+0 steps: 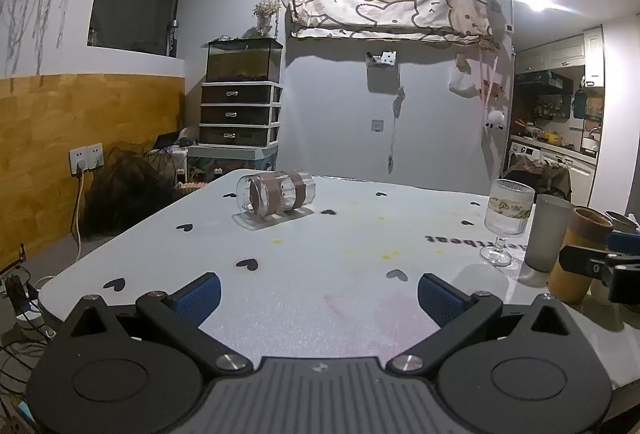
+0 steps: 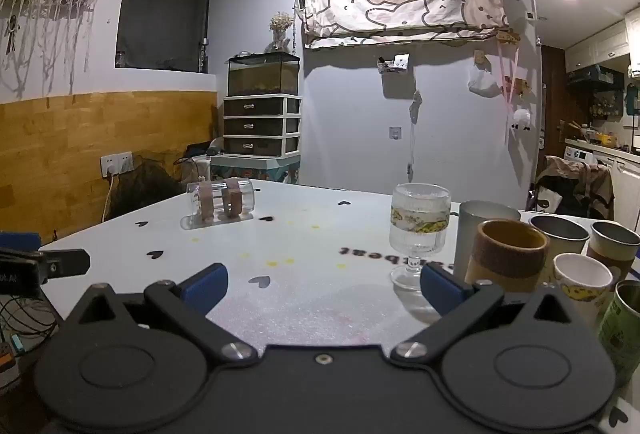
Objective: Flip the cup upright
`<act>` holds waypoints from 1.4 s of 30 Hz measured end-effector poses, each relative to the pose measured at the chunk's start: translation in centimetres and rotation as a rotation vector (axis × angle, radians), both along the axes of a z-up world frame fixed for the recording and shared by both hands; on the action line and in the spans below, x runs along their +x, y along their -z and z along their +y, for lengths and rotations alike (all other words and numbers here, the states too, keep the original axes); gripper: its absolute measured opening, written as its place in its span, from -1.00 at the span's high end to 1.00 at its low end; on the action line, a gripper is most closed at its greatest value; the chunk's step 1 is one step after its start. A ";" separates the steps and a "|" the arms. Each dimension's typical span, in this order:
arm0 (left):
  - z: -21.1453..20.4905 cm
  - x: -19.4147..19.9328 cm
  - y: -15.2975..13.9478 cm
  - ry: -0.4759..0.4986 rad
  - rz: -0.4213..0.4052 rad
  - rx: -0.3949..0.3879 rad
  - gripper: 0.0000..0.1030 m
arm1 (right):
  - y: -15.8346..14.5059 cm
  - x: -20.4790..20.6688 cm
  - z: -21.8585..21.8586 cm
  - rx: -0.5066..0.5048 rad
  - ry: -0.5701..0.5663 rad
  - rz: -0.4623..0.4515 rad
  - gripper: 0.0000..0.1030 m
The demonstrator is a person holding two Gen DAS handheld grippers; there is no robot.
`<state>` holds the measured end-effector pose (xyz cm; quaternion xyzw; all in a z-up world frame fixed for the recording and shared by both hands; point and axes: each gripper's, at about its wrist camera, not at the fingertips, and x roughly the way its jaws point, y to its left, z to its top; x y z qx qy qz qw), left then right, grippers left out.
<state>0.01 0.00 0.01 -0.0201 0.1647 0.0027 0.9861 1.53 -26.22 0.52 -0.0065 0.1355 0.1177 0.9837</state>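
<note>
The left gripper (image 1: 318, 290), jaws spread wide and empty, sits low at the near edge of the white heart-printed table (image 1: 304, 298), and the right gripper (image 2: 324, 284) is equally open and holds nothing. The clear glass cup with two brown bands (image 1: 276, 192) lies on its side on a clear tray, well apart from both. A good approach would likely close across the banded barrel, then rotate its mouth upward.

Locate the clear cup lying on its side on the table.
The clear cup lies on its side on a clear tray, at the table's far left, well left of the stemmed glass; the right wrist view agrees.
</note>
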 end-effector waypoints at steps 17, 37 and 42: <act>-0.1 -0.1 0.0 -0.003 0.004 -0.006 -1.00 | -0.2 0.0 0.0 -0.008 0.007 -0.008 -1.00; 0.0 0.1 0.3 -0.003 0.008 -0.007 -1.00 | 0.0 -0.4 0.0 -0.005 0.010 -0.007 -1.00; -0.6 0.1 0.4 -0.001 0.007 -0.005 -1.00 | 0.0 -0.4 0.0 -0.003 0.010 -0.007 -1.00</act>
